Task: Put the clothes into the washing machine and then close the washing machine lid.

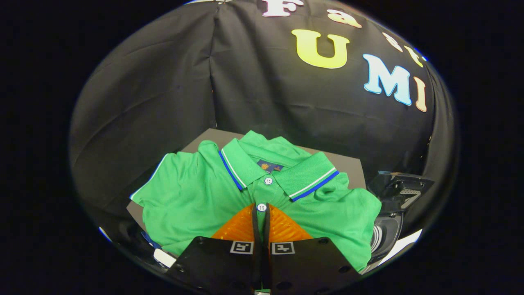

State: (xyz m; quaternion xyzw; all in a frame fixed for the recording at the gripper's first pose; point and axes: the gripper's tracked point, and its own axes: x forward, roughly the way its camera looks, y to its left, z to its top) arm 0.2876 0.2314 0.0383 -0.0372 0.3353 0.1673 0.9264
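A green polo shirt (192, 196) with a blue-and-white striped collar lies spread across a grey tabletop (350, 168), its collar pointing away from me. My gripper (261, 209) is shut at the shirt's button placket, just below the collar. The two fingers are pressed together with only a thin slit between them, and green fabric shows in that slit. A white button sits right at the fingertips. The shirt's lower part is hidden under the fingers.
To the right of the shirt and lower than the table stands the washing machine (385, 237), its ribbed drum opening showing. Its dark lid (399, 184) stands raised above it. Black cloth walls close in behind and on both sides.
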